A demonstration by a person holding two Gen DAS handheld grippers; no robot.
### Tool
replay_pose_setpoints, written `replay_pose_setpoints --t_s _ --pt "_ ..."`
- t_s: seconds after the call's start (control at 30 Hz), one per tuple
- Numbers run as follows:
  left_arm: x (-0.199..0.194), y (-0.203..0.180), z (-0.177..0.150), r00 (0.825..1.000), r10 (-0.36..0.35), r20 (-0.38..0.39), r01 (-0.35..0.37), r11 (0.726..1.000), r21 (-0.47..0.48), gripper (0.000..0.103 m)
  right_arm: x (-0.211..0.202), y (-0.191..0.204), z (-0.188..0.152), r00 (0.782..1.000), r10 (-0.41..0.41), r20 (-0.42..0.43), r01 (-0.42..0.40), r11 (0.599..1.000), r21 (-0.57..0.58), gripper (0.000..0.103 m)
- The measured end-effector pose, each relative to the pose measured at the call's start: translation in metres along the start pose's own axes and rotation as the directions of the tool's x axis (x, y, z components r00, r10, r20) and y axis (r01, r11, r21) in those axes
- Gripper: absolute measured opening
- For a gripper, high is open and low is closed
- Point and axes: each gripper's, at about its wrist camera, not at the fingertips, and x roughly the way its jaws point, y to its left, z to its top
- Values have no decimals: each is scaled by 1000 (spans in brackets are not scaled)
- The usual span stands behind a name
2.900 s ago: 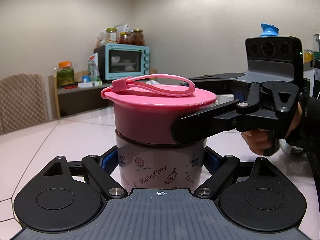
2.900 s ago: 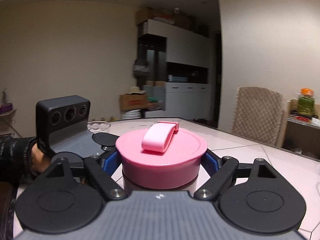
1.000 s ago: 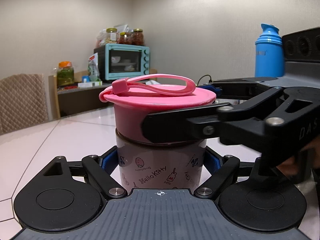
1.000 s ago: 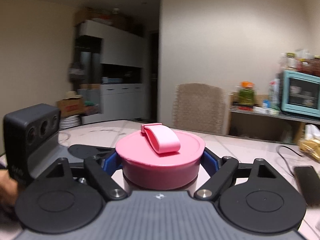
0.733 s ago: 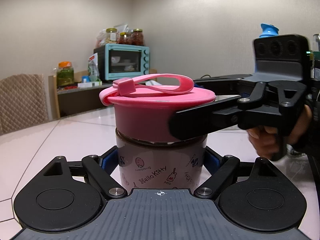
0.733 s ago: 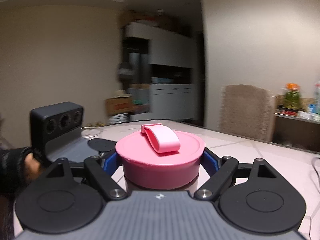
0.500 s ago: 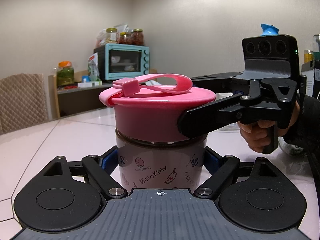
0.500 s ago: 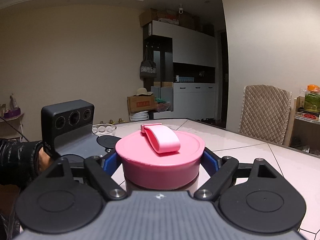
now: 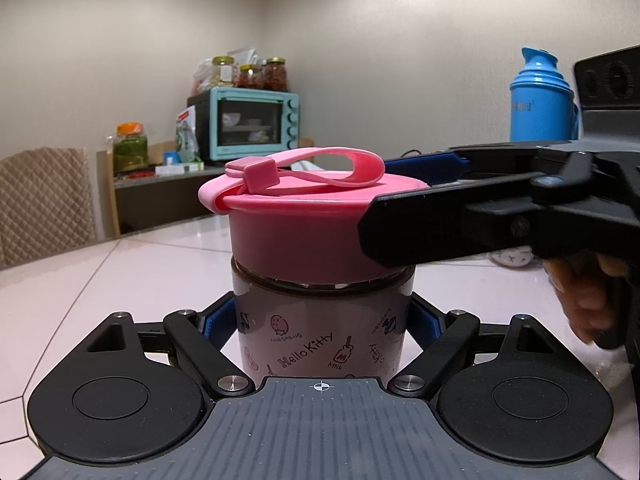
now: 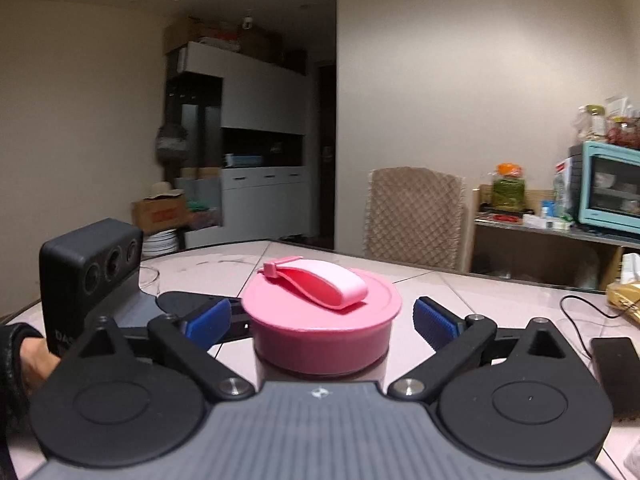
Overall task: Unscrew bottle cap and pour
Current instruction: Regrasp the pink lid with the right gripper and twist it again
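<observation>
From the left wrist view, the left hand-held gripper [image 9: 322,320] is clamped on the body of the bottle [image 9: 320,336], a short, wide white one printed with cartoon drawings, its blue pads pressed against both sides low down. The bottle stands upright on the pale tiled surface [image 9: 120,280]. Its pink cap [image 9: 304,236] sits on top with a pink loop strap [image 9: 320,168] lying across it. The right hand-held gripper [image 9: 404,196] reaches in from the right at cap height; one black finger crosses in front of the cap's right side and a blue-padded finger [image 9: 424,164] shows behind it. A person's hand [image 9: 588,300] grips its handle at the right edge. Behind stand a blue flask [image 9: 540,100] and a teal toaster oven [image 9: 252,124] with jars on top.

From the right wrist view, the right hand-held gripper [image 10: 322,320] has its jaws opening: the two blue pads [image 10: 208,318] stand clear of the pink cap [image 10: 320,332], a visible gap on each side, the cap between them but unheld. The strap [image 10: 320,282] lies slantwise over the cap. The left hand-held gripper's camera block [image 10: 88,272] sits at the left, with a dark sleeve [image 10: 16,344] beside it. A quilted chair back [image 10: 416,216] stands beyond the surface [image 10: 460,292]
</observation>
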Motion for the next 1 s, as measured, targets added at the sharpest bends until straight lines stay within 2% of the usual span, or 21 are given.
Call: replay_pose_setpoints --t_s 0.13,0.23,0.5,0.6,0.67,0.9,1.0 --pt "0 0 0 1000 0 0 0 1000 0 90 11 10 -3 997 -75 -14 75 997 -2 99" --pt "0 1 0 1000 -1 0 1 1000 -1 90 17 10 -5 994 -108 -7 108 993 52 99" --pt "0 1 0 1000 -1 0 1 1000 -1 90 28 17 -10 986 -168 -13 168 982 85 97" --pt "0 1 0 1000 -1 0 1 1000 -1 90 28 20 -12 983 -186 3 185 979 86 91" --pt "0 1 0 1000 -1 0 1 1000 -2 90 30 20 -12 982 -187 6 186 979 83 86" --pt "0 1 0 1000 -2 1 2 1000 0 90 26 18 -16 988 -156 16 154 985 77 85" --pt "0 2 0 1000 -3 1 3 1000 -2 90 23 13 -17 994 -109 24 107 993 56 85"
